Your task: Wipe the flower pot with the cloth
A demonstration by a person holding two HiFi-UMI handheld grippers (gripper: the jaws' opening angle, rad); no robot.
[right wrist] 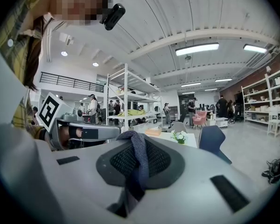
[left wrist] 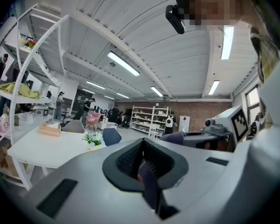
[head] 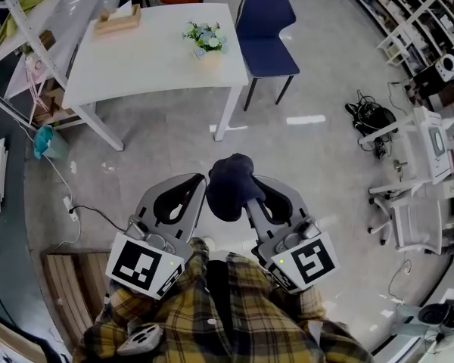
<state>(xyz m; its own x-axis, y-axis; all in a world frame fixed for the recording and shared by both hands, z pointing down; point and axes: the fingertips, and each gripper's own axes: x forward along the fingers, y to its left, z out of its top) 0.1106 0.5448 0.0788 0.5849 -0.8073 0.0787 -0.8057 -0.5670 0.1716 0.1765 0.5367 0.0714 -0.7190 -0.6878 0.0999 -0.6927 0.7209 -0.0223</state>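
Item 1, flower pot [head: 206, 42]: a small pale pot with white and pale blue blooms and green leaves. It stands upright on the white table [head: 151, 66], toward the table's right edge and well apart from both of my claws.

Item 2, cloth [head: 231, 184]: dark blue and bunched into a lump. It hangs over the floor [head: 310, 165], near me and held between my two claws.

Item 3, my left claw [head: 191, 195]: its jaws are closed together on a fold of the cloth. The fabric shows pinched in the slot in the left gripper view. The marker cube [head: 145, 266] sits at the near end.

Item 4, my right claw [head: 266, 195]: its jaws are also closed on the cloth. In the right gripper view a knitted strip runs up out of the slot and drapes over the top. Its marker cube [head: 309, 260] is at the near end.

Item 5, my shirt [head: 219, 320]: a yellow and dark plaid, at the near edge of the head view.

Item 6, box [head: 118, 19]: wooden-coloured, on the far left part of the table and apart from the pot.

Item 7, chair [head: 266, 32]: dark blue, just beside the table's right end.

Item 8, shelving rack [head: 30, 29]: a white frame at the table's left.

Item 9, cable bundle [head: 369, 116]: black, on the floor far right.
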